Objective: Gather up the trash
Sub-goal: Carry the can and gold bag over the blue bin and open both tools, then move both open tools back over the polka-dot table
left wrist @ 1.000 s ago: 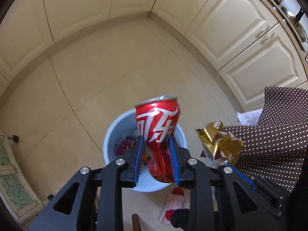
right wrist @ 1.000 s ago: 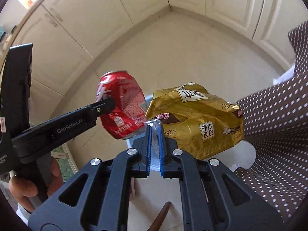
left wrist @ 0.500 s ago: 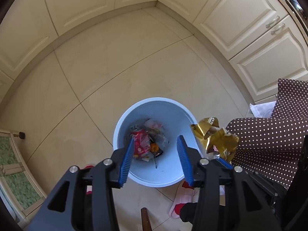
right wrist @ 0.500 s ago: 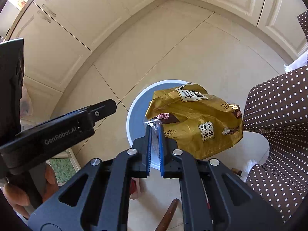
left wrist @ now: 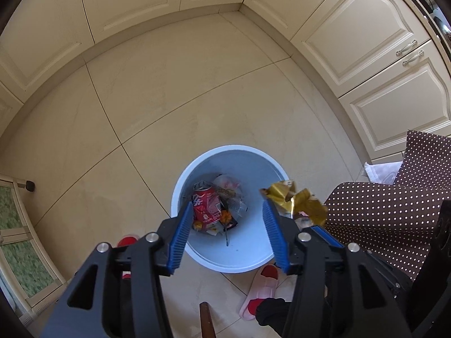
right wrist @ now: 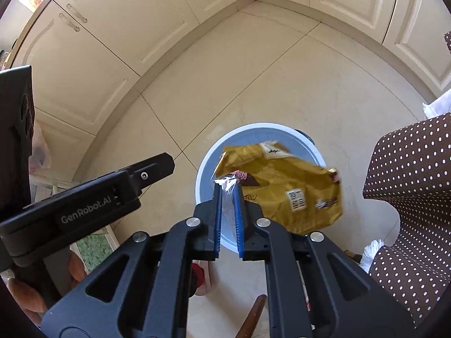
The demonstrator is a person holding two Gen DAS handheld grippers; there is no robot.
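A light blue trash bin [left wrist: 253, 264] stands on the floor below both grippers; it also shows in the right wrist view [right wrist: 205, 169]. A red soda can [left wrist: 205, 207] lies inside it among other trash. My left gripper [left wrist: 228, 236] is open and empty above the bin. My right gripper [right wrist: 227, 197] has its jaws slightly apart, with the silvery edge of a gold snack bag [right wrist: 284, 188] still between them; the bag hangs blurred over the bin. The bag also shows in the left wrist view [left wrist: 296, 202].
A brown polka-dot cloth [left wrist: 389, 217] hangs at the right, beside the bin. Cream cabinets [left wrist: 366, 39] line the far side of the tiled floor. Pink slippers [left wrist: 260, 287] and a wooden stick [left wrist: 207, 321] lie near the bin.
My left gripper opened and the red can fell into the bin. My right gripper's jaws have parted a little and the gold bag has sagged and tilted over the bin.
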